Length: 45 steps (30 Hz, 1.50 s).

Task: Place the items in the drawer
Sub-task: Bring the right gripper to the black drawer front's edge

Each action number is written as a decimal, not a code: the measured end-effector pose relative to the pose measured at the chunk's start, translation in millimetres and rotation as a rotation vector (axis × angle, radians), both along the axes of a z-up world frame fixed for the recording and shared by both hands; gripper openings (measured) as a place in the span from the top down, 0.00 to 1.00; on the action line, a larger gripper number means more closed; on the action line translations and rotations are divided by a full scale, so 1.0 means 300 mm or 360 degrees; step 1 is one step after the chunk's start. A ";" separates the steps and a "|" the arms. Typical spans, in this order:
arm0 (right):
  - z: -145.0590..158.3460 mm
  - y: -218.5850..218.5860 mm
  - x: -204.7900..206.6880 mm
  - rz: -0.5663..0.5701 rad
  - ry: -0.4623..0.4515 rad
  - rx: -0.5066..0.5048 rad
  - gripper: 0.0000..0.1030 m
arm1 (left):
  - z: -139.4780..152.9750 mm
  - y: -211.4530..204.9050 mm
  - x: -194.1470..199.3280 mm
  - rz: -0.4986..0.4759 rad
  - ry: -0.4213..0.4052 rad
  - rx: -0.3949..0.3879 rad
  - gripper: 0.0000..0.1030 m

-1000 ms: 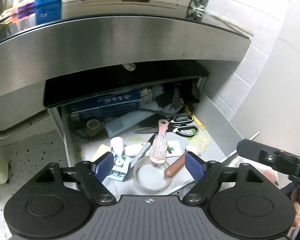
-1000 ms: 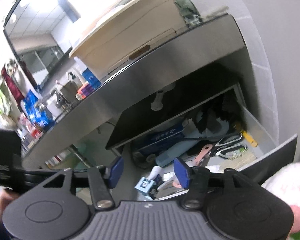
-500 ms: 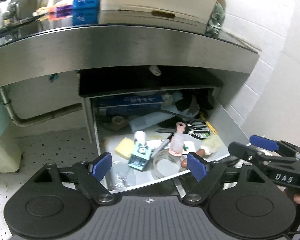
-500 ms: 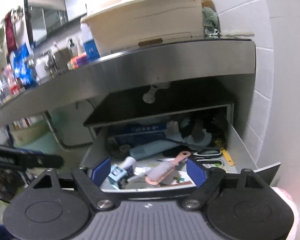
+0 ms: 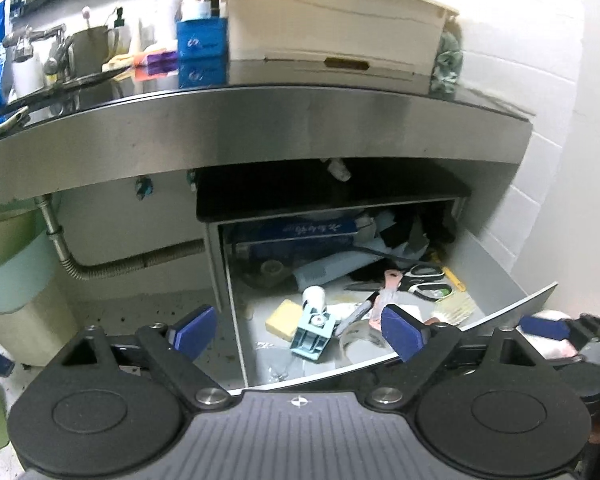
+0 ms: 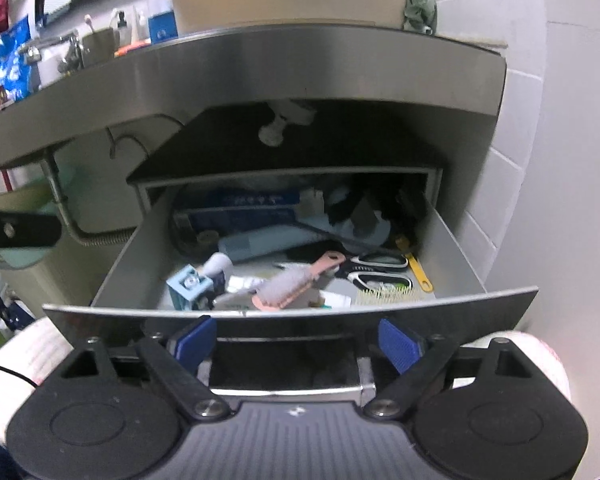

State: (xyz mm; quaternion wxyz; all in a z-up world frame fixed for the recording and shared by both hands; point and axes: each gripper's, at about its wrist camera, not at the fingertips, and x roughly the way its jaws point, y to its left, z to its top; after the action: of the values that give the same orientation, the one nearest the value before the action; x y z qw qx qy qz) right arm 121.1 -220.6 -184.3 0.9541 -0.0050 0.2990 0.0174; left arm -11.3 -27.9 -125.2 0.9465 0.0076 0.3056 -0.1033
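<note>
In the left wrist view, the left gripper (image 5: 296, 330) hangs released and empty at the bottom of the frame, farther back than a second ago, with the open drawer (image 5: 496, 268) at centre right holding the hairbrush (image 5: 388, 290). In the right wrist view, the right gripper (image 6: 298, 340), also spread and empty, now squarely faces the drawer front (image 6: 288, 318) in the lower middle. The items look placed, so I judge the next move is pushing the drawer closed.
</note>
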 end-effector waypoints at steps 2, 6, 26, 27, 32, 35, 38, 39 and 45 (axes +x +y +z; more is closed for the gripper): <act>-0.016 0.006 0.003 0.0000 0.0010 -0.0011 0.14 | -0.002 -0.003 -0.005 -0.0011 -0.0006 0.0001 0.12; -0.032 0.010 0.007 -0.0004 -0.0024 -0.0050 0.14 | -0.004 0.001 -0.007 0.0000 -0.0009 -0.0003 0.12; -0.151 0.054 0.134 0.0026 0.0252 -0.0119 0.34 | -0.024 0.011 0.003 0.0034 0.0045 -0.0063 0.11; -0.155 0.059 0.141 0.0030 0.0268 -0.0124 0.34 | -0.025 0.011 0.003 0.0032 0.0049 -0.0064 0.11; -0.169 0.060 0.174 0.0011 0.0333 -0.0103 0.34 | -0.025 0.005 -0.002 0.0014 0.0044 -0.0057 0.11; -0.183 0.057 0.195 0.0002 0.0383 -0.0090 0.34 | -0.026 0.000 -0.001 0.0003 0.0044 -0.0050 0.11; -0.189 0.057 0.204 -0.0013 0.0400 -0.0095 0.32 | -0.032 -0.004 0.004 -0.0007 0.0061 -0.0046 0.11; -0.190 0.057 0.206 -0.0017 0.0403 -0.0099 0.31 | -0.034 -0.006 0.006 -0.0010 0.0070 -0.0044 0.11; -0.189 0.045 0.211 -0.0022 0.0416 -0.0090 0.27 | -0.041 -0.008 0.012 -0.0003 0.0102 -0.0036 0.11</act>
State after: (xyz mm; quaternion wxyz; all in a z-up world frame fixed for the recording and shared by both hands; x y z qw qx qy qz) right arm 184.3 -207.1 -240.9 0.9066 -0.0274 0.4210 0.0028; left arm -7.6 -30.3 -137.6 0.9362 -0.0062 0.3345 -0.1079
